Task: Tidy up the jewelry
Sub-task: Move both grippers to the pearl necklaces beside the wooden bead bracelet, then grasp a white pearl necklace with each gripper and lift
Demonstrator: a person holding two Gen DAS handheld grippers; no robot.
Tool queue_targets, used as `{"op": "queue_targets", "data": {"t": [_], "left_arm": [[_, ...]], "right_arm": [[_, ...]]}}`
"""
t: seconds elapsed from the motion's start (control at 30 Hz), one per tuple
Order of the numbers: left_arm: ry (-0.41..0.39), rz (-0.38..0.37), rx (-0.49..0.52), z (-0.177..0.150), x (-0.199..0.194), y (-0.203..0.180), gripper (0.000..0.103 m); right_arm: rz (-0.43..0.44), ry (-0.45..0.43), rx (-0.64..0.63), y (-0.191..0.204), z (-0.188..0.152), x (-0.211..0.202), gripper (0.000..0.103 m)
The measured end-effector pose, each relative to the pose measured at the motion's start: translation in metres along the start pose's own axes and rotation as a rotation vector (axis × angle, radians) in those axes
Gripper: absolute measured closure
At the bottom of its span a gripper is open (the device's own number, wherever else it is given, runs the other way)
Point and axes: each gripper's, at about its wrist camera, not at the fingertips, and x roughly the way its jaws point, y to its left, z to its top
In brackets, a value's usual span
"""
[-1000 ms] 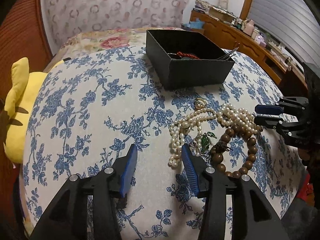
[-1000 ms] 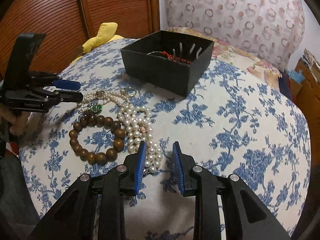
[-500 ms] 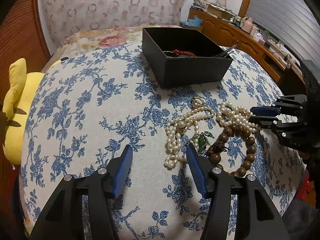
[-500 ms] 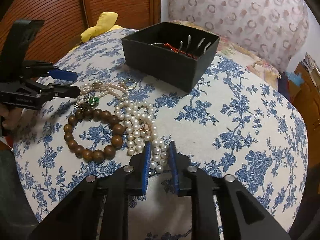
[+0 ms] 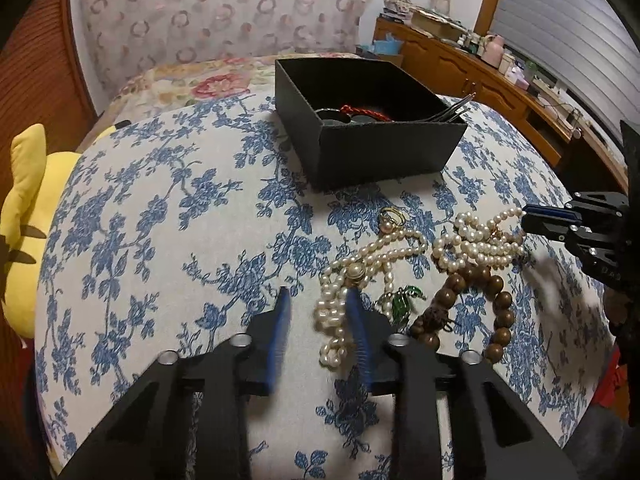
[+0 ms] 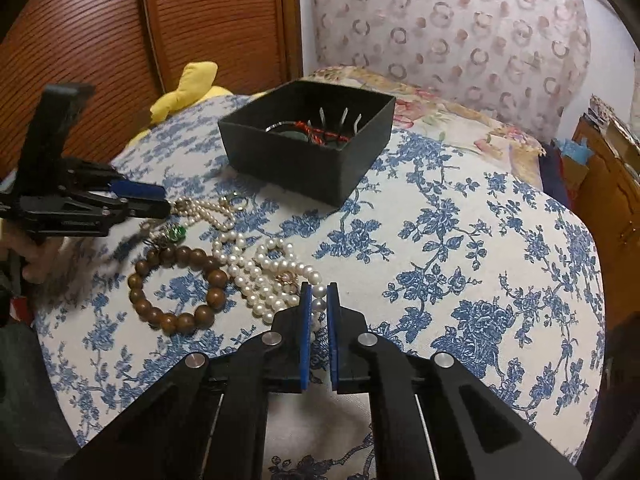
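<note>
On the blue-flowered cloth lie a small cream pearl strand (image 5: 384, 244), a white pearl necklace (image 6: 256, 276), a brown wooden bead bracelet (image 6: 218, 278), a green pendant (image 5: 404, 300) and a gold ring (image 5: 390, 216). My left gripper (image 5: 318, 312) is closing around the near end of the cream strand. The beads lie by its right finger and its left pad stands clear. My right gripper (image 6: 319, 306) is closing, and its pads touch the end beads of the white necklace. A black box (image 5: 380, 152) behind holds a red cord and hairpins.
A yellow plush toy (image 5: 24, 220) lies off the cloth's left edge. A flowered cushion (image 5: 208, 84) sits behind the box. A wooden dresser (image 5: 480, 68) with small items runs along the right. Ribbed wooden doors (image 6: 120, 40) stand at the back left.
My left gripper's jaws spread wider, then narrowed around the cream strand's near end. My right gripper's jaws narrowed onto the end beads of the white necklace.
</note>
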Motion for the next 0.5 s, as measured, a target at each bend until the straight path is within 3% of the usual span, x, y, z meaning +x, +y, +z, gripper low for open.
{"op": "queue_targets", "data": {"t": [0.3,0.5], "left_arm": [[-0.016,-0.041,0.014,0.005,-0.001,-0.003,0.099],[-0.08,-0.043,-0.001,0.008,-0.024,-0.003,0.099]], "right_arm": [[0.008,-0.021,0.007,0.001,0.0,-0.005,0.095],[0.013,-0.065,0.012,0.003,0.003,-0.019,0.095]]}}
